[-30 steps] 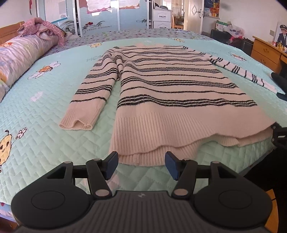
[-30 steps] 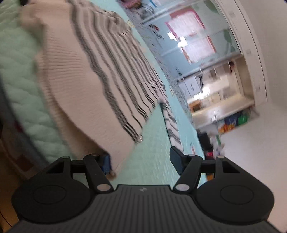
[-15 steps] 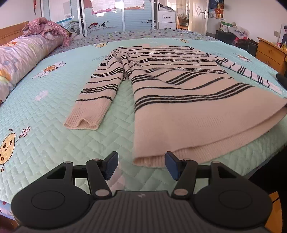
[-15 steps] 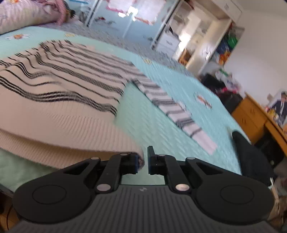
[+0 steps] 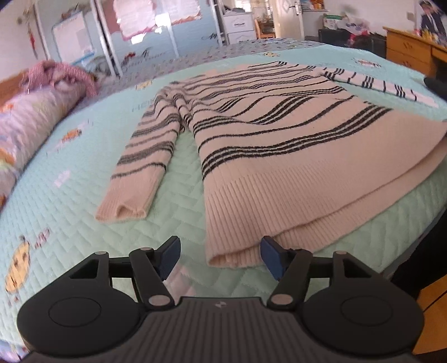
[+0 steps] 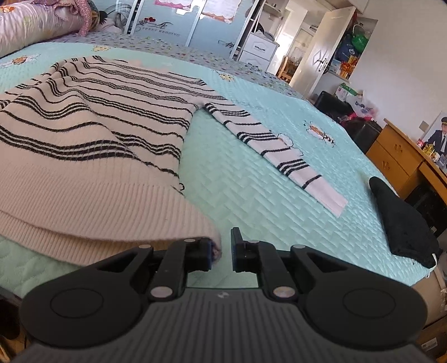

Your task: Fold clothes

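Note:
A cream sweater with black stripes (image 5: 279, 134) lies on the mint quilted bed (image 5: 69, 201). Its left sleeve (image 5: 142, 156) lies beside the body; its right sleeve (image 6: 276, 150) stretches out to the right. My left gripper (image 5: 219, 258) is open, its fingers either side of the hem's left corner. My right gripper (image 6: 220, 248) is nearly closed on the hem's right corner (image 6: 195, 231) and holds it slightly lifted, so the hem (image 5: 405, 170) rises at the right.
A rolled purple quilt (image 5: 25, 125) with a pink garment (image 5: 58, 75) lies along the bed's left side. A black cloth (image 6: 405, 223) lies at the bed's right edge. A wooden dresser (image 6: 402, 156) stands to the right, wardrobes (image 6: 173, 22) behind.
My right gripper swung to the hem's right corner, closed on it and lifted it. The sweater shifted, its stripes now slanting. My left gripper moved closer to the hem's left corner, still open.

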### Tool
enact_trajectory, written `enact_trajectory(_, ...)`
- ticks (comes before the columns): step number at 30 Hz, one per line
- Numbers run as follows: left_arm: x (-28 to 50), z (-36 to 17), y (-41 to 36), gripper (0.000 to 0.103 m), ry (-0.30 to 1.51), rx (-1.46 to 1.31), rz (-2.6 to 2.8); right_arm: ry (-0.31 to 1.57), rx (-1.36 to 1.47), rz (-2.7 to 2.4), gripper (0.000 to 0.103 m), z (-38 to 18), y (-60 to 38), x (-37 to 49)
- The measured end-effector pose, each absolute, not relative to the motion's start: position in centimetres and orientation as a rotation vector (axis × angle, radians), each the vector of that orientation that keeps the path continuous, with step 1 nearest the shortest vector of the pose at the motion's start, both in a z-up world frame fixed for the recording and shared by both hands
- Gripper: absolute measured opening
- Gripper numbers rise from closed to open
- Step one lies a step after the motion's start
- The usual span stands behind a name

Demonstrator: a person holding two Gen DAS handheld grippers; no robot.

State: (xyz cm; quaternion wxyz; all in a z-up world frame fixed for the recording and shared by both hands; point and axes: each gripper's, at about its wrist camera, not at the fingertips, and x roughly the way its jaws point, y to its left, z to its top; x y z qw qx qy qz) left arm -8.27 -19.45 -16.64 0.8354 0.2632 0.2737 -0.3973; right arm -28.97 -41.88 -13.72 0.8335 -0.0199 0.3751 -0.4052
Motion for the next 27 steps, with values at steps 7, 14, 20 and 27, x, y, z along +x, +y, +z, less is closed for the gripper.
enact_trajectory(7,-8.9,-17.2,-19.7,0.072,0.45,0.673,-0.839,0.785,-0.027,-0.861,0.017,-13.4,-42.3,-29.2)
enact_trajectory(14,-9.1,-17.2,-20.1,0.072,0.351,0.851,-0.866,0.796,-0.027,-0.857,0.022,-13.6,-42.4,-29.1)
enact_trajectory(20,-9.0,-17.4,-20.5,0.073,0.262,1.005,-0.883,0.799,-0.028,-0.853,0.023,-13.8,-42.2,-29.0)
enact_trajectory(27,-8.9,-17.4,-21.0,0.072,0.283,0.976,-0.879,0.793,-0.03,-0.843,0.022,-13.8,-42.1,-29.2)
